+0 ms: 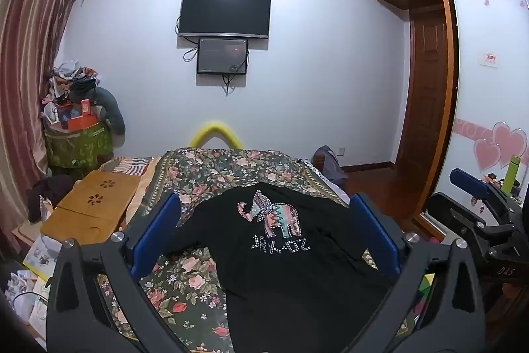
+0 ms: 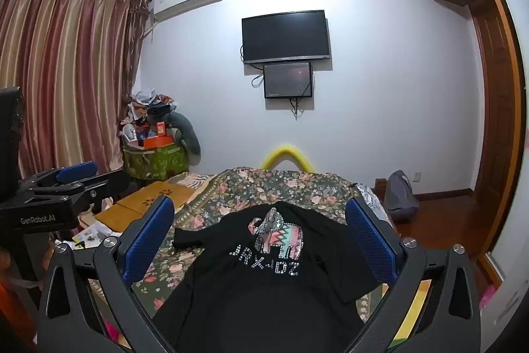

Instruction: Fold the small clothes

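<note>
Left gripper [image 1: 264, 234]: blue-padded jaws spread wide, holding nothing | Right gripper [image 2: 259, 240]: blue-padded jaws spread wide, holding nothing | Black T-shirt with patterned elephant print [image 1: 281, 257]: spread flat, print up, below both grippers, untouched | Dark floral-patterned bedspread [image 1: 185, 283]: beneath shirt | Folding bamboo lap table [image 1: 92, 210]: left of shirt.

Black elephant-print shirt [image 1: 284, 253], spread flat, print up, on floral bedspread [image 1: 211, 174]

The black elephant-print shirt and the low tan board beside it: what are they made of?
Black elephant-print shirt: seemingly soft matte knit, since it drapes and wrinkles; the elephant's shiny dots look like studs or beads. Low tan board: probably bamboo or wood, smooth, with flower-shaped cut-outs.
</note>
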A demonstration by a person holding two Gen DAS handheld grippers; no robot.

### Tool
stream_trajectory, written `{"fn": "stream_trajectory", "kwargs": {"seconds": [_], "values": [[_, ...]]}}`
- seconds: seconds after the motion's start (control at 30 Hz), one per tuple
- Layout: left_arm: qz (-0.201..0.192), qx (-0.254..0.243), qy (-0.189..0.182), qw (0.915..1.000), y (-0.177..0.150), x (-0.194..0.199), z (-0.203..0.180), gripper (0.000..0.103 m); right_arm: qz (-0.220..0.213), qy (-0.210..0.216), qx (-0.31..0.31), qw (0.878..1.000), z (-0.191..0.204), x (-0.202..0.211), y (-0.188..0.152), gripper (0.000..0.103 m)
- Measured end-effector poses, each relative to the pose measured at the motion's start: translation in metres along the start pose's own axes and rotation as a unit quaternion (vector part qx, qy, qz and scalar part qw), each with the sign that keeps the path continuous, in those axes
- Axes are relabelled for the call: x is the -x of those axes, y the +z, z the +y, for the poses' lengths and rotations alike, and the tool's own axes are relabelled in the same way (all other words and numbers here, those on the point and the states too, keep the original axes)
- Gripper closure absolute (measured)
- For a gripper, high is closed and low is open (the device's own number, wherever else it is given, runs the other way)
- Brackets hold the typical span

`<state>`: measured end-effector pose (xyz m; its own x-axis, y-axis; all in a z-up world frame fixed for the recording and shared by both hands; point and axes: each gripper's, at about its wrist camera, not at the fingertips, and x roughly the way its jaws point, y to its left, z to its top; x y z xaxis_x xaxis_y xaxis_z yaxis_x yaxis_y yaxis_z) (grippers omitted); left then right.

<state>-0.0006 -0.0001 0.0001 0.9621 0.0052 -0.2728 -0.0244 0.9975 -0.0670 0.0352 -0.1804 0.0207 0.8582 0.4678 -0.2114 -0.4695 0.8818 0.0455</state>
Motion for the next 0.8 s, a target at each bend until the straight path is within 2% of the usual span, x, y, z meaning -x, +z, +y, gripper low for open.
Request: {"fn": "stream_trajectory", "kwargs": {"seconds": [0.8], "values": [[-0.001,-0.015,-0.001,0.9999,-0.002,-0.005,-0.003,0.000,0.005,-0.010,-0.008,1.000,-0.009,-0.004,-0.008,0.000]]}}
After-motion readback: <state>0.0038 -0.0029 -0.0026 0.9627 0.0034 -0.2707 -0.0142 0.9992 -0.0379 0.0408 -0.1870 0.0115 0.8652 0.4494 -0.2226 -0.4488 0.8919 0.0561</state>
